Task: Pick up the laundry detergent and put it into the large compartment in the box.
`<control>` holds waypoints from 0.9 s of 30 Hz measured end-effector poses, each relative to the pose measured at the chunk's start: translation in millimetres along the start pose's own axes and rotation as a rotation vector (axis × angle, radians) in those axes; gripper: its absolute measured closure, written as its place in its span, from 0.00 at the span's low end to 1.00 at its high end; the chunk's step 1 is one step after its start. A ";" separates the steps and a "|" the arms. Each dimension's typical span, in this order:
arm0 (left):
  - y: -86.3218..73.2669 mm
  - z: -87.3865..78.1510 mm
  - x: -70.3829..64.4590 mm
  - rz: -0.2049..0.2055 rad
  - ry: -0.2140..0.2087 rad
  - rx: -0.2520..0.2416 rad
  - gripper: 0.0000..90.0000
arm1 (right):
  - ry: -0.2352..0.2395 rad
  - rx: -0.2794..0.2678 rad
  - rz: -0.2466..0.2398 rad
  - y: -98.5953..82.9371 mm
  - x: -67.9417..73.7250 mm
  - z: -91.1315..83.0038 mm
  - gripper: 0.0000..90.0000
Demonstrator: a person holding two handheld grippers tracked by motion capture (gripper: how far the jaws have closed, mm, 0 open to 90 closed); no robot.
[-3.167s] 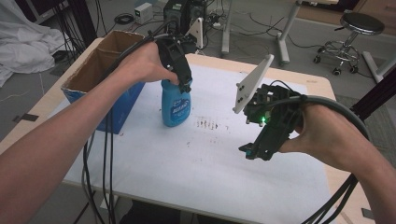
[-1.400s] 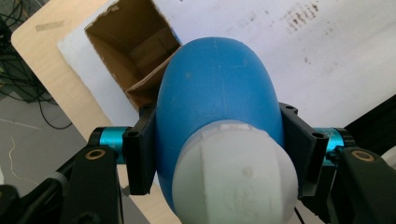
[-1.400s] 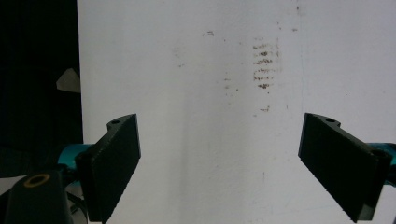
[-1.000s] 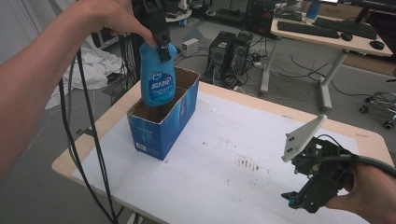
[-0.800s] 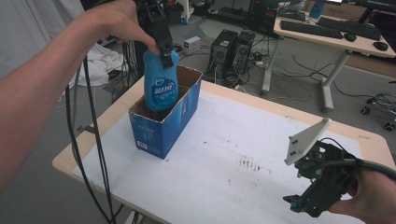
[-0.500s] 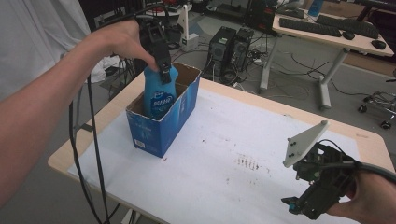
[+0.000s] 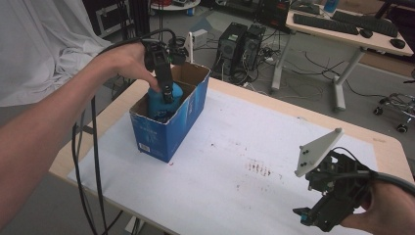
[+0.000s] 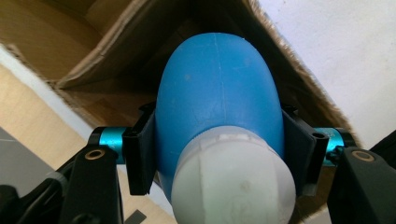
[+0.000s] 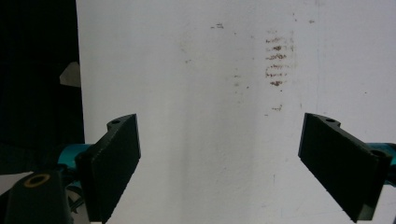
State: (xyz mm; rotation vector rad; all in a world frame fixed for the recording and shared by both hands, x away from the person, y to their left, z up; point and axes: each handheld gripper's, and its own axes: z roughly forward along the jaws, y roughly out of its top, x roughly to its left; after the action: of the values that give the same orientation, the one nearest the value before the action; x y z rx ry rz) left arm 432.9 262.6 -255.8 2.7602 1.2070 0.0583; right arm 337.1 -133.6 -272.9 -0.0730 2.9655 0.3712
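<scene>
Now your left gripper (image 7: 167,92) clamps blue bottle (image 8: 219,93) inside cardboard box (image 7: 169,129); your right gripper (image 9: 219,163) well right of box, jaws wide, empty.

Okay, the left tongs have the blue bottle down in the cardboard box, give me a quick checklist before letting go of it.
1. Left tongs shut on the blue bottle, a jaw on each side: ok.
2. Bottle inside the cardboard box walls: ok.
3. Bottle resting on the box floor: cannot tell, its base is hidden.
4. Bottle upright: ok, roughly vertical in the high view.
5. Right tongs open and apart from the box, over the white table cover: ok.
</scene>
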 end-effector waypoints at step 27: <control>2.0 19.9 -4.8 0.043 0.022 0.026 0.42 | 0.003 0.009 0.000 1.5 -0.4 3.0 0.13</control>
State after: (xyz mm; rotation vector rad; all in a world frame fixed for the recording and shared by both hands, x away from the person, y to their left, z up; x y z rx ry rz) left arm 432.9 255.8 -275.2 2.8157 1.1614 0.0786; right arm 337.9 -131.5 -275.4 -0.0729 2.9700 0.3585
